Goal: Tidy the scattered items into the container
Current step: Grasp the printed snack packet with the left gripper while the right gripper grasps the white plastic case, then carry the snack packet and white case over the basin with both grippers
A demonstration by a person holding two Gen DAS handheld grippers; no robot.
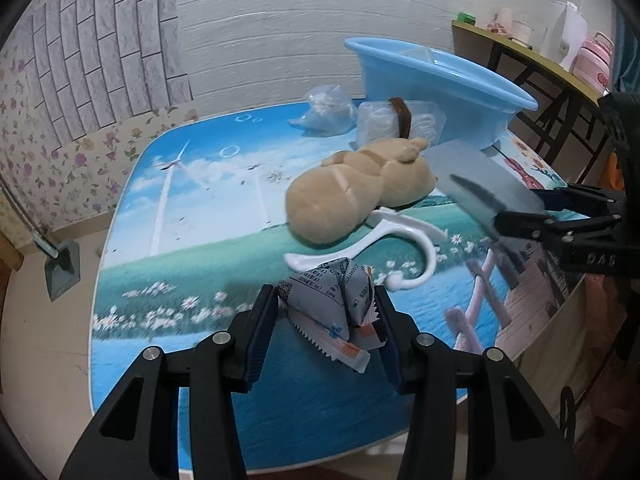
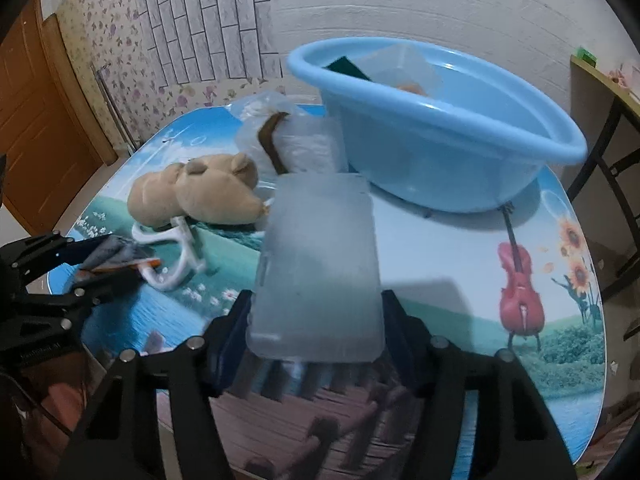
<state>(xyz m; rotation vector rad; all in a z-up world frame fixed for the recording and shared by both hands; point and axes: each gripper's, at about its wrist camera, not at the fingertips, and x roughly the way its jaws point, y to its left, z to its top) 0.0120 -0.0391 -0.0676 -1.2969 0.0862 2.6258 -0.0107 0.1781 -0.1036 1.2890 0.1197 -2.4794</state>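
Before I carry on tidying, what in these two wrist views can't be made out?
- Blue basin contents: right wrist view shows only a dark edge and clear plastic; the near wall hides the rest.
- White plastic hook: left wrist view, one part runs under the plush toy.
- Snack packet print: too small to read.
- Frosted plastic case: its lower end is hidden between the right gripper fingers.

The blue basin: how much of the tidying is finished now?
The blue basin already holds a few items. The left gripper grips a snack packet, the right gripper a frosted case. Plush toy, white hanger and two bags remain.
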